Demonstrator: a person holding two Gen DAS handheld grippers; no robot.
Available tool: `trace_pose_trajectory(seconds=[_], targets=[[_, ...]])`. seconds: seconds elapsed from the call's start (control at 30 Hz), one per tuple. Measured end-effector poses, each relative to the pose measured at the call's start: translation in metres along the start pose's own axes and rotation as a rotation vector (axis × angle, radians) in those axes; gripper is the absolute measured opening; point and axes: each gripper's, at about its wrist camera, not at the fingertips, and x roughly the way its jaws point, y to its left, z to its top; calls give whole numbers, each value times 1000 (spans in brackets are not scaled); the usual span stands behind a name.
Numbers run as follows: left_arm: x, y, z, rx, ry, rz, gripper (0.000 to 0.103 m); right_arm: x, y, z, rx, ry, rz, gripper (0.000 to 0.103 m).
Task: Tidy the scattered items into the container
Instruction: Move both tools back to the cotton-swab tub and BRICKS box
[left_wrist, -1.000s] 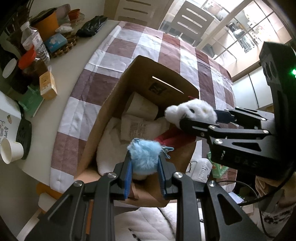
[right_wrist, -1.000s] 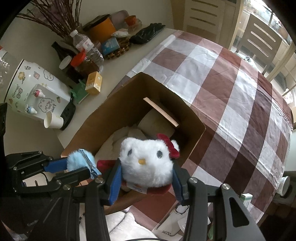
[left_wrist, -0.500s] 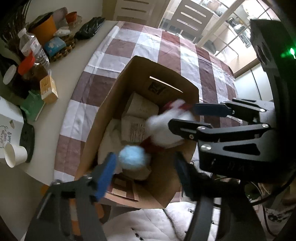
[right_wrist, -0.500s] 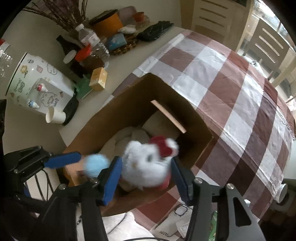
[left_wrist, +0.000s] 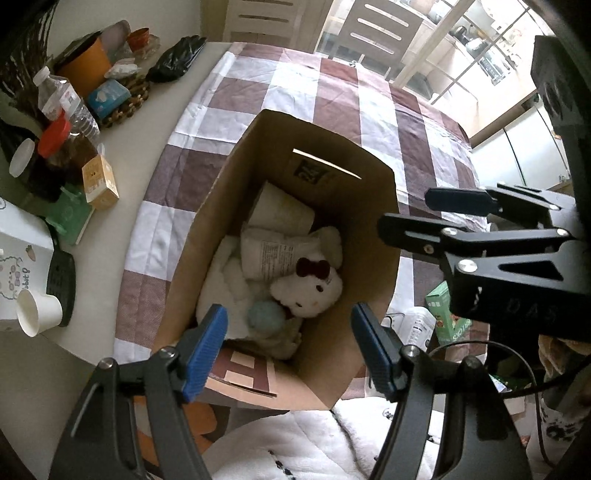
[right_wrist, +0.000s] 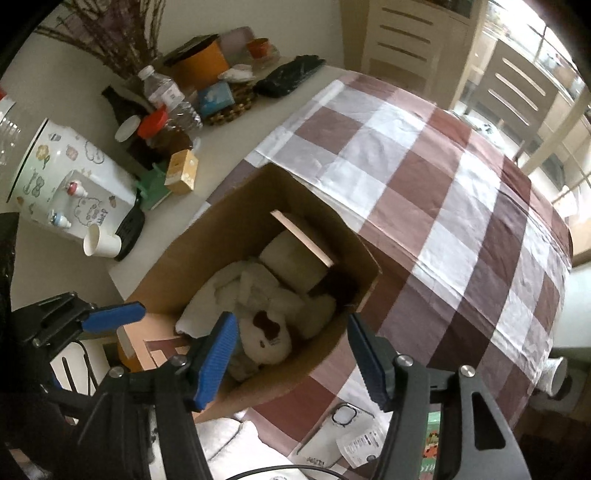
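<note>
Your left gripper (left_wrist: 290, 350) hangs above the near end of the cardboard box (left_wrist: 369, 192), its blue pads spread wide with nothing between them. Straight beneath, on the box floor, lies the blue pom-pom (left_wrist: 264, 314), a little fluffy ball resting against the near edge of the white cat plush (left_wrist: 308, 291). That plush lies face up, red bow (left_wrist: 313, 267) pointing toward the far end, just right of the pom-pom and touching it. Neither toy touches your pads; both sit well below them.

Your right gripper (right_wrist: 290, 362) hovers over the same box from the near right side, and its jaws are opening at this moment with nothing clamped. The white plush (right_wrist: 266, 336) shows between the two blue pads but deep inside the box, apart from them. In this view the pom-pom is mostly hidden behind the left pad.

Under the toys there is a white folded cloth (left_wrist: 221, 280), and beyond them a printed white packet (left_wrist: 271, 254) and a pale paper cup (left_wrist: 280, 212) lying on its side at the far end.

The box stands on the checked tablecloth (right_wrist: 461, 221). Off to the left, well apart from the box, you have a paper cup (right_wrist: 99, 242) on its side, a small yellow carton (right_wrist: 181, 171) and a water bottle (right_wrist: 166, 94) on the bare tabletop.
</note>
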Motion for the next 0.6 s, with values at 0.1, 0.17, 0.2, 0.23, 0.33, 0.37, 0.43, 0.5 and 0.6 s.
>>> trace_pose_trajectory(seconds=[0.1, 0.17, 0.2, 0.23, 0.33, 0.37, 0.43, 0.5, 0.6], targets=[[-1, -3, -1, 9, 2, 1, 71, 0, -6, -7, 25, 6, -8, 64], [-1, -6, -2, 18, 5, 3, 71, 0, -10, -13, 40, 10, -7, 64], [0, -8, -2, 23, 6, 4, 71, 0, -11, -17, 45, 10, -6, 64], [0, -9, -2, 28, 8, 2, 71, -1, -12, -19, 49, 12, -5, 64], [0, -15, -4, 42, 10, 4, 71, -2, -14, -28, 62, 14, -4, 64], [0, -17, -4, 47, 11, 6, 71, -2, -15, -31, 68, 14, -4, 64], [0, -20, -6, 58, 14, 9, 71, -3, -17, -36, 80, 15, -4, 64], [0, -24, -8, 68, 17, 10, 71, -4, -21, -42, 95, 14, -6, 64], [1, -31, -11, 85, 21, 10, 71, -7, -27, -51, 120, 12, -11, 64]])
